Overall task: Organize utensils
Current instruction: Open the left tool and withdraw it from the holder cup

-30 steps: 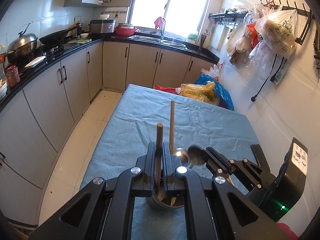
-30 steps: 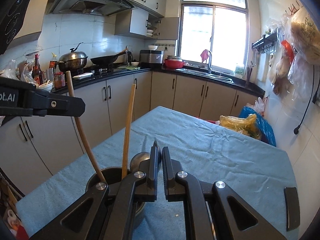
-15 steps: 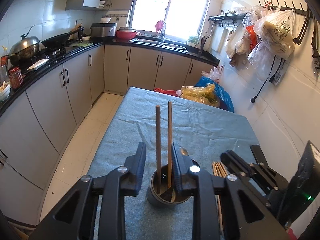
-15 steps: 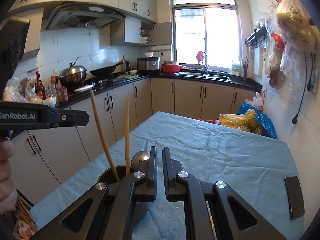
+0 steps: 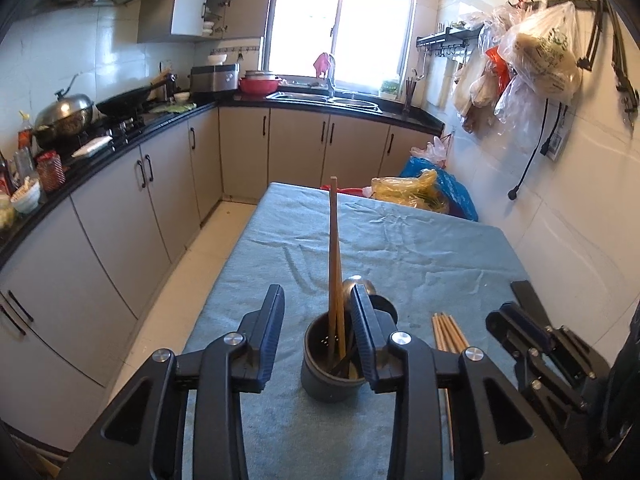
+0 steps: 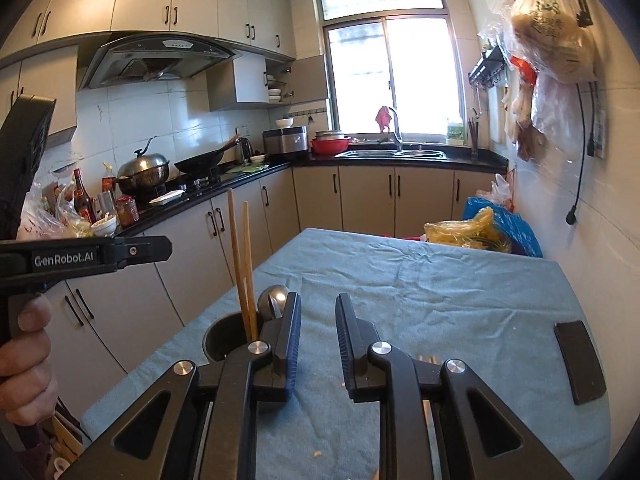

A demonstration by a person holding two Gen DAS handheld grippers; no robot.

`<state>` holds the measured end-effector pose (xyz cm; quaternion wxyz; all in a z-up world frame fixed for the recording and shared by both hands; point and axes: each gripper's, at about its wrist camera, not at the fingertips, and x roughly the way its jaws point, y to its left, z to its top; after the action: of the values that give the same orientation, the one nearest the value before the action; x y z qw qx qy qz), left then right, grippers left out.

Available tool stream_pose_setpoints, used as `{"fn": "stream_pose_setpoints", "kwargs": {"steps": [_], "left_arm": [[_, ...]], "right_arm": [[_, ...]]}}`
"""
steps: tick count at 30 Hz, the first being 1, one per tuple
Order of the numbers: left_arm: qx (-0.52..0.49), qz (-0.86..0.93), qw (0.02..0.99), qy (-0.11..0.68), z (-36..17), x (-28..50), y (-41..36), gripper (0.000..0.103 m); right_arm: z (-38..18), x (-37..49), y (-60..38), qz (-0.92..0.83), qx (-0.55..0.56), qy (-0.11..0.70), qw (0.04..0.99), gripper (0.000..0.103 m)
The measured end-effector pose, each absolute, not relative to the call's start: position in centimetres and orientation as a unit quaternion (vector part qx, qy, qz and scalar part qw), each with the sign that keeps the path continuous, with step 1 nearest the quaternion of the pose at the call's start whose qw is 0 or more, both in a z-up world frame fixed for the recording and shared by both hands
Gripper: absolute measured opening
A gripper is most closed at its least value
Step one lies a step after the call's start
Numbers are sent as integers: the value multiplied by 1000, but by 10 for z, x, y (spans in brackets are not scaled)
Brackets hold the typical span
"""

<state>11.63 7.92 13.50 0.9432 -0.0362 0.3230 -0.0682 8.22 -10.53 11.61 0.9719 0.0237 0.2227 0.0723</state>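
A dark round utensil holder (image 5: 333, 360) stands on the tabletop (image 5: 420, 256), which is covered with a wrinkled blue-grey cloth. Two long wooden handles (image 5: 334, 264) rise from the holder close together, nearly upright, and a metal ladle (image 5: 357, 282) leans in it too, its rounded bowl showing above the rim. In the left wrist view the left hand-held gripper (image 5: 318, 326) sits low in front of the holder; its jaws have just been opening and now stand apart, with the holder and the handles seen in the gap beyond them and neither pad pressing on anything. Just right of the holder a bundle of wooden chopsticks (image 5: 447, 334) lies flat on the cloth. The right hand-held gripper (image 6: 318, 340) has also just been opening; its jaws are parted with only bare cloth between them, and the holder with its handles and ladle sits just to the left of its left finger. In that view a person's hand (image 6: 24, 360) grips the body of the other device at the left edge. A flat black rectangular object (image 6: 579, 361) lies on the cloth near the right edge of the tabletop, well apart from the holder.
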Motion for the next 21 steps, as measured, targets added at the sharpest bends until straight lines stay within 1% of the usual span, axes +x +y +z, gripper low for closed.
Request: {"fn": "stream_pose_setpoints", "kwargs": {"steps": [4, 12, 19, 21], "left_arm": [[-22, -62, 946, 317, 131, 104, 70, 34], [6, -52, 951, 305, 121, 80, 56, 40], [22, -46, 951, 306, 111, 69, 48, 41], [28, -43, 951, 304, 108, 66, 45, 43]], "right_arm": [[110, 74, -113, 67, 36, 229, 970, 20], [100, 62, -127, 59, 58, 243, 967, 21], [97, 54, -136, 54, 72, 249, 964, 21], [96, 53, -139, 53, 77, 251, 963, 21]]}}
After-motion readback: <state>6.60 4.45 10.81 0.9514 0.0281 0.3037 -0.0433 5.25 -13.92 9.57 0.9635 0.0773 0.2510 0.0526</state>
